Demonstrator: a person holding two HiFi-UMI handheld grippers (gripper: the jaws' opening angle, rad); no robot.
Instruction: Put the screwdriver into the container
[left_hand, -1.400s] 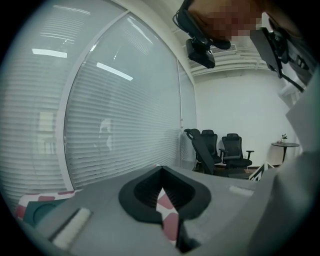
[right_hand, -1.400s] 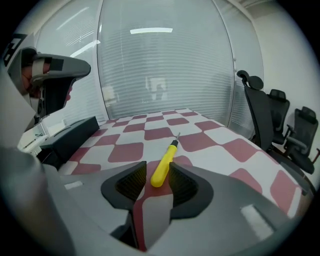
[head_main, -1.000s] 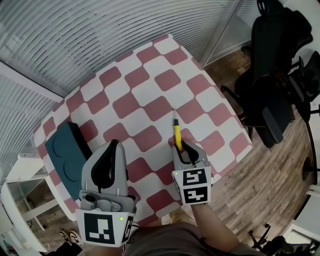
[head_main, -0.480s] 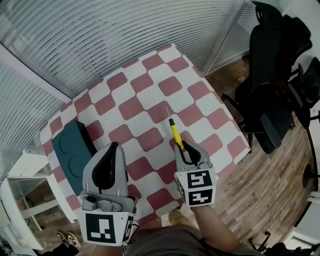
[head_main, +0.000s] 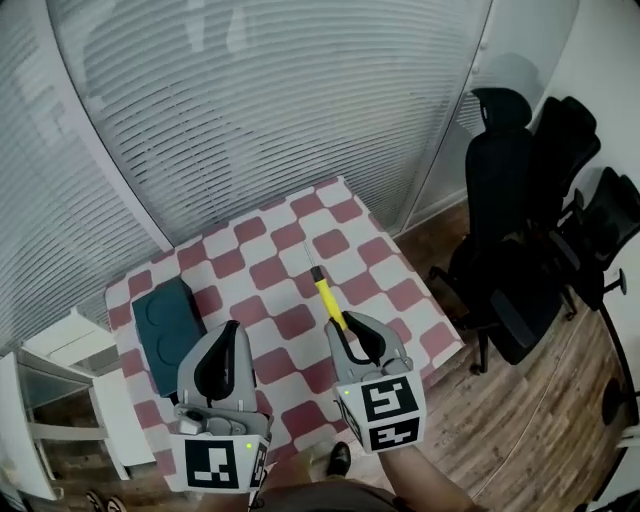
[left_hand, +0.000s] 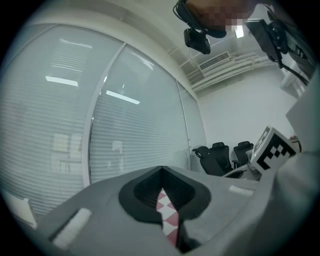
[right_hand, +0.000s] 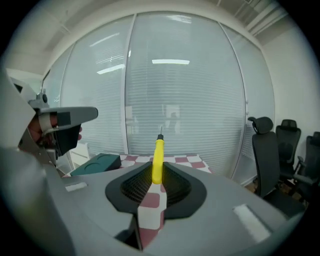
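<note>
A yellow-handled screwdriver (head_main: 325, 297) sticks forward and up out of my right gripper (head_main: 349, 334), which is shut on its handle above the checked table (head_main: 290, 240). In the right gripper view the screwdriver (right_hand: 158, 160) rises between the jaws, its black collar and metal tip pointing at the blinds. The dark teal container (head_main: 166, 320) lies on the table's left side; it also shows at the left of the right gripper view as the container (right_hand: 97, 163). My left gripper (head_main: 220, 362) hangs beside the container's near end, shut with nothing in it.
The red-and-white checked table stands against a glass wall with blinds (head_main: 260, 110). Black office chairs (head_main: 520, 240) crowd the wooden floor on the right. A white shelf unit (head_main: 55, 390) stands left of the table.
Both grippers and the head camera have risen well away from the table, which looks smaller now. The screwdriver stays gripped in the right gripper, lifted off the table.
</note>
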